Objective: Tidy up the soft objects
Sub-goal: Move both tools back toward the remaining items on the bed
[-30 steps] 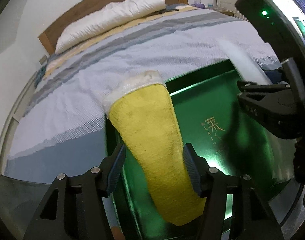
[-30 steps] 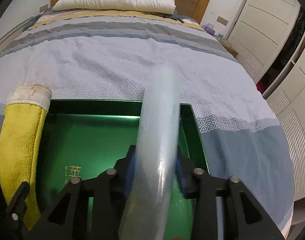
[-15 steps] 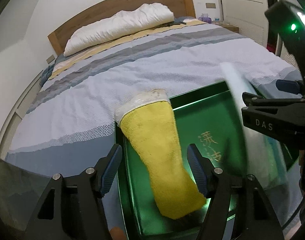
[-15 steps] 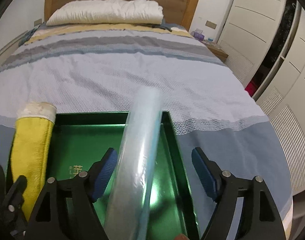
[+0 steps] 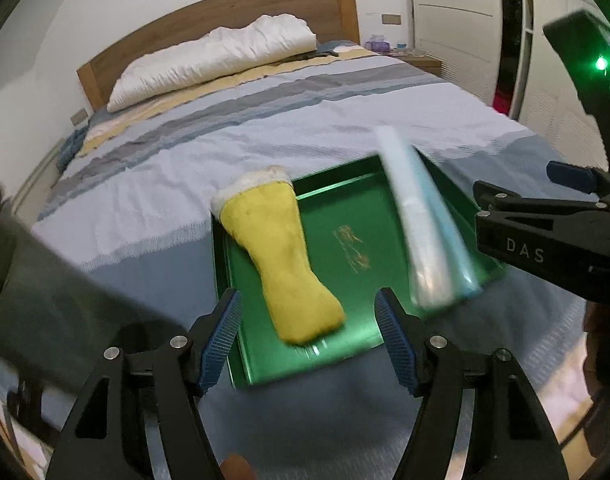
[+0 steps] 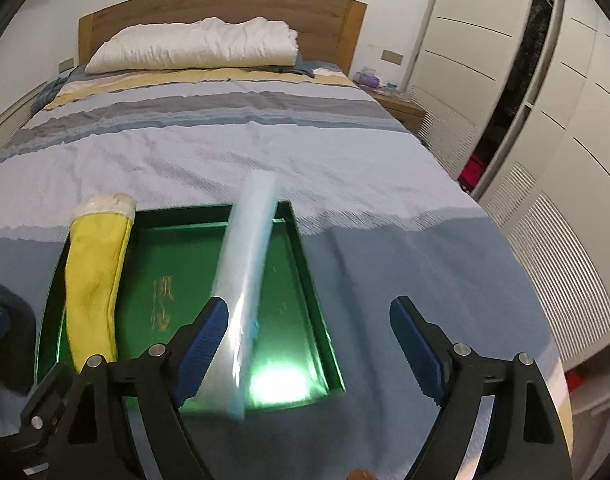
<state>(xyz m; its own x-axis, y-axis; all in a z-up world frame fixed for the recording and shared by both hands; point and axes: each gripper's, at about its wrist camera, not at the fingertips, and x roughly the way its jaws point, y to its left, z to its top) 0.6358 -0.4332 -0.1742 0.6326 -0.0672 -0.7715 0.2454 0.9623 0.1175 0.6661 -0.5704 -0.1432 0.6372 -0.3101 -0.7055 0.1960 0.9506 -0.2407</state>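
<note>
A green tray (image 5: 361, 208) (image 6: 305, 264) lies on the bed's striped cover. A yellow rolled towel with a white end (image 5: 281, 256) (image 6: 93, 280) rests along the tray's left side. A pale blue roll in clear wrap (image 5: 421, 220) (image 6: 245, 276) leans across the tray's right side. My left gripper (image 5: 309, 340) is open, raised above the tray's near edge, with the yellow towel lying loose beyond its blue pads. My right gripper (image 6: 309, 344) has its jaws opening wide; the blue roll sits by its left pad (image 6: 203, 344), not pinched.
A white pillow (image 6: 193, 48) lies by the wooden headboard (image 6: 221, 4). White wardrobe doors (image 6: 505, 92) and a bedside table (image 6: 397, 104) stand on the right. The right gripper's body (image 5: 545, 236) fills the right of the left wrist view.
Both grippers let go and pulled back and up from the tray. The right jaws spread off the blue roll; the left jaws widened slightly off the yellow towel. Both rolls stayed in the tray.
</note>
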